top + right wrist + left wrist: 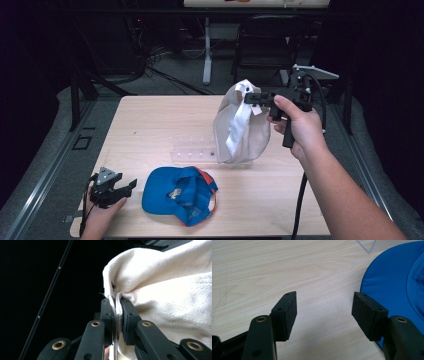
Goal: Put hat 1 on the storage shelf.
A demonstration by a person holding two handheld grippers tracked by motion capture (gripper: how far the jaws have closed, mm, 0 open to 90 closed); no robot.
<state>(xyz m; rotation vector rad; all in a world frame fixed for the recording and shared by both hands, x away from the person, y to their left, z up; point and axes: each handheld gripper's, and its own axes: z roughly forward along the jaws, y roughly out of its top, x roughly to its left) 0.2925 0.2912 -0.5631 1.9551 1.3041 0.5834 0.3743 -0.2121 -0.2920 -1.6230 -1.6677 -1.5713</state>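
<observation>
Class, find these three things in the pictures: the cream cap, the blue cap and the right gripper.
cream cap (245, 137): high view, on its hanging crown.
blue cap (162, 196): high view, on the blue brim lying on the table.
right gripper (116, 312): right gripper view, between the tips pinching the cloth.

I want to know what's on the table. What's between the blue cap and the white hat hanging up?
In the high view, a clear plastic stand sits between the blue cap and the white hat.

Two caps, one cream (242, 125) and one blue (180, 195); one clear stand (192, 150).
</observation>
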